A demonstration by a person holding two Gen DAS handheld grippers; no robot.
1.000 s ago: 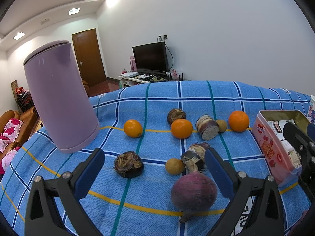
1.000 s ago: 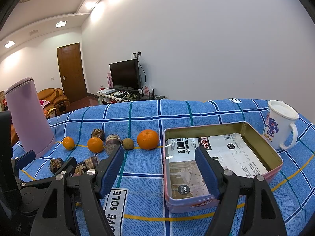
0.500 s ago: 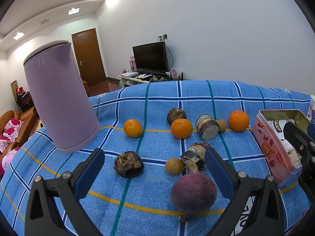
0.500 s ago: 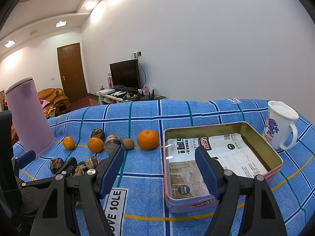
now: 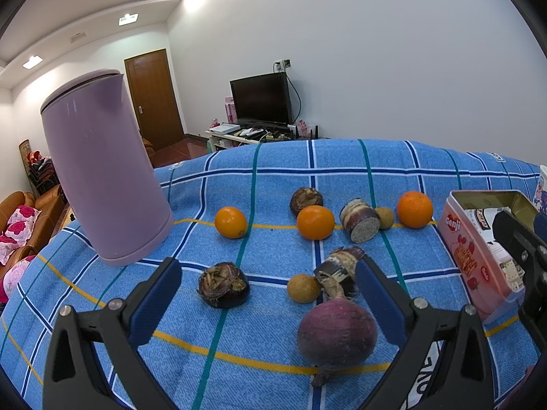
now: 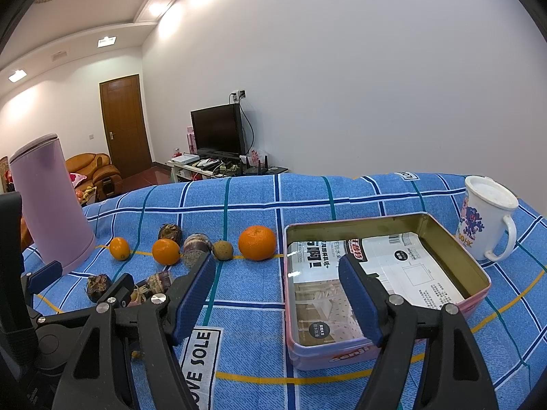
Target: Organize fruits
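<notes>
Three oranges (image 5: 315, 222) lie on the blue checked table (image 5: 273, 184) among two small brown fruits (image 5: 303, 288) and one purple onion (image 5: 336, 333). One pink tin (image 6: 478, 294) holds printed paper packs. Both the left gripper (image 5: 266, 294) and right gripper (image 6: 277, 294) hover with fingers wide and empty.

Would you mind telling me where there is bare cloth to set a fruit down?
Free: the far cloth behind the fruit row, and the stretch between the largest orange and the pink tin. The tin's inside holds only paper. Crowded: from the purple kettle to that orange, and round the red onion between the left gripper jaws.
</notes>
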